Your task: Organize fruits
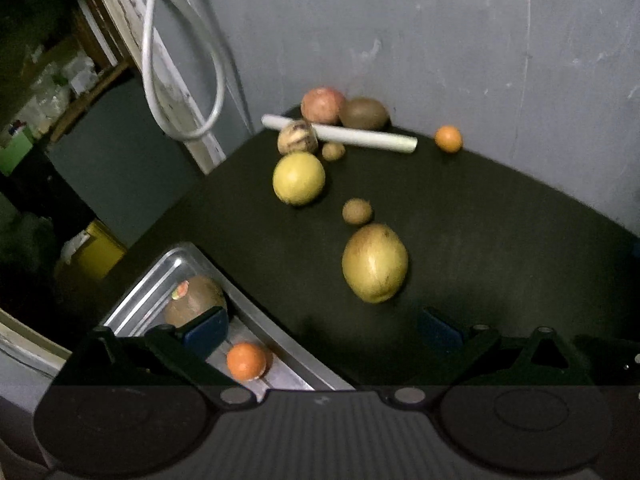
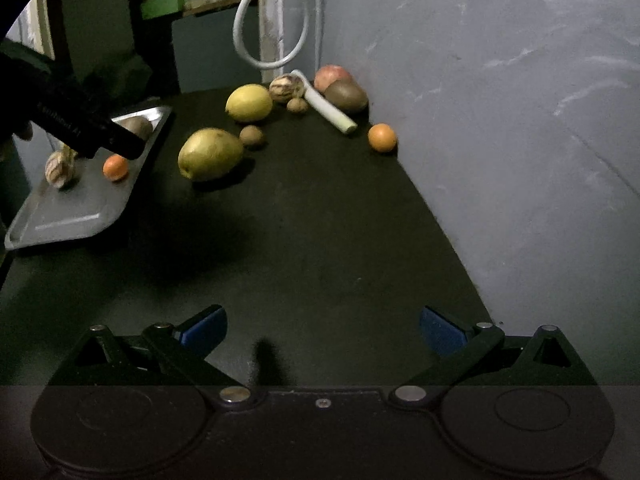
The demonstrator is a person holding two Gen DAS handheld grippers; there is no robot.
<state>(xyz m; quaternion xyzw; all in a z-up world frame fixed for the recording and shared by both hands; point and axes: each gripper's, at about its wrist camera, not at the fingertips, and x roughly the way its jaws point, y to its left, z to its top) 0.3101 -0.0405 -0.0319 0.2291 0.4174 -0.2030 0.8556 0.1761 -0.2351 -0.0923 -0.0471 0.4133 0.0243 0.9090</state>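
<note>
A metal tray (image 1: 256, 320) (image 2: 80, 208) sits at the table's left edge. It holds a small orange (image 1: 246, 361) (image 2: 115, 167), a brown fruit (image 1: 196, 300) and a striped pale fruit (image 2: 59, 170). My left gripper (image 1: 320, 332) is open and empty, over the tray's right rim; it shows from outside in the right wrist view (image 2: 96, 132). On the table lie a large yellow-green fruit (image 1: 375, 263) (image 2: 210, 154), a yellow lemon-like fruit (image 1: 299, 178) (image 2: 249, 103), small brown fruits (image 1: 357, 211) (image 2: 252, 136), another orange (image 1: 448, 139) (image 2: 382, 137), a red apple (image 1: 322, 105) and a kiwi-brown fruit (image 1: 364, 113). My right gripper (image 2: 322, 330) is open, empty, over bare table.
A white tube (image 1: 340, 134) (image 2: 326, 109) lies among the far fruits, next to a second striped fruit (image 1: 298, 138). A grey wall (image 1: 480, 60) bounds the table at the back and right. White cable loops (image 1: 188, 80) hang at the far left corner. Shelves stand beyond the left edge.
</note>
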